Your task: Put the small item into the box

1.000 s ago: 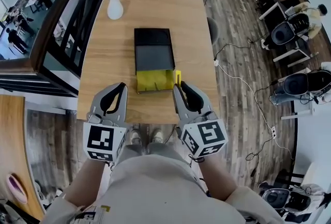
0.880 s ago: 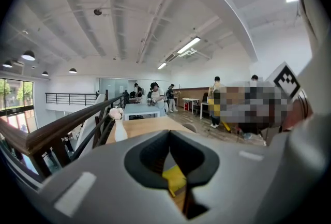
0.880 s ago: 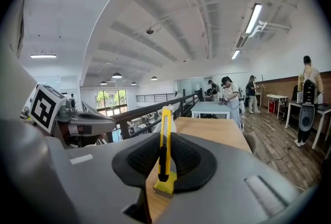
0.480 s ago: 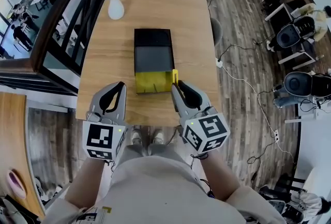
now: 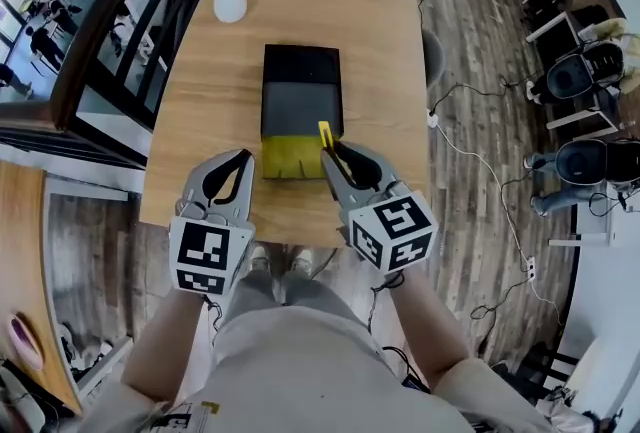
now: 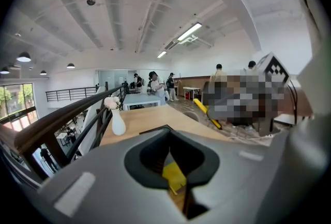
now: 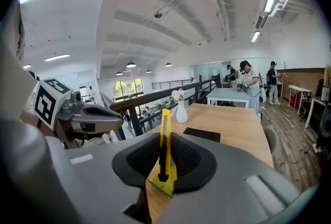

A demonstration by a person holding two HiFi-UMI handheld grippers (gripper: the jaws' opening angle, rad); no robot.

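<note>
Right gripper (image 5: 330, 153) clamps 1 yellow utility knife (image 7: 165, 141) upright at the right edge of the yellow box (image 5: 288, 154), the knife's lower end hidden between the pads. Left gripper (image 5: 240, 158), jaws together and empty, sits just left of the box.

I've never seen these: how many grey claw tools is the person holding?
2. The left gripper, empty, over the table's near edge; the right gripper beside it, gripping a knife.
</note>
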